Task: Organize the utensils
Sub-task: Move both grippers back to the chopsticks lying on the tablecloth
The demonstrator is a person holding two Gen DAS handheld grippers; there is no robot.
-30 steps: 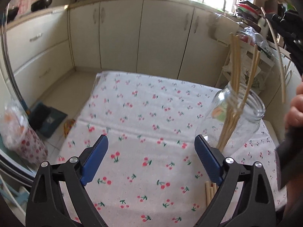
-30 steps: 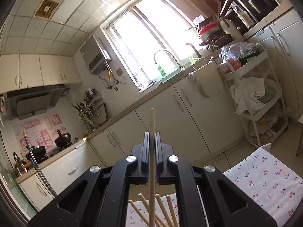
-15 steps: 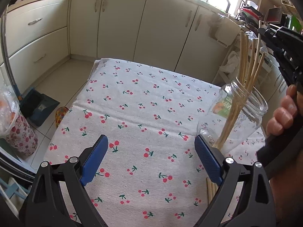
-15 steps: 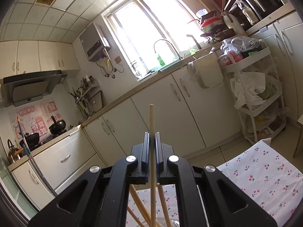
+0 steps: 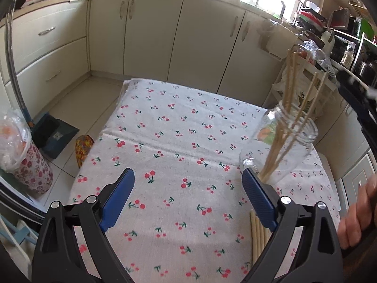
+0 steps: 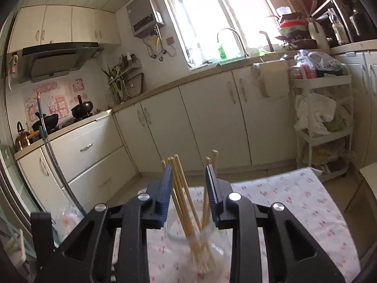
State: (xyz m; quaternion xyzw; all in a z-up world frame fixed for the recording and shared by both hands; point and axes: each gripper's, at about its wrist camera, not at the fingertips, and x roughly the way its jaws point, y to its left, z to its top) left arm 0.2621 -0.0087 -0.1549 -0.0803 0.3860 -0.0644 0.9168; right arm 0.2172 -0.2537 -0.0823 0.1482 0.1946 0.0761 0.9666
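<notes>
A clear glass jar point(image 5: 286, 149) stands on the cherry-print tablecloth point(image 5: 179, 141) at the right and holds several wooden chopsticks point(image 5: 288, 118) upright. More chopsticks point(image 5: 258, 238) lie flat on the cloth by my left gripper's right finger. My left gripper point(image 5: 187, 200) is open and empty, low over the near part of the cloth. My right gripper point(image 6: 188, 195) is open just above the jar point(image 6: 198, 252), with the chopstick tops point(image 6: 179, 184) between its blue pads; it grips none of them.
The table's far edge drops to a tiled floor before white cabinets point(image 5: 150, 33). A white trolley point(image 6: 325, 127) with bags stands to the right. A floral bin point(image 5: 26, 162) and a blue dustpan point(image 5: 51, 134) sit on the floor at the left.
My right gripper was shut on one chopstick; it has opened and the chopstick now stands in the jar with the others. The right gripper has tilted down. My left gripper stayed open.
</notes>
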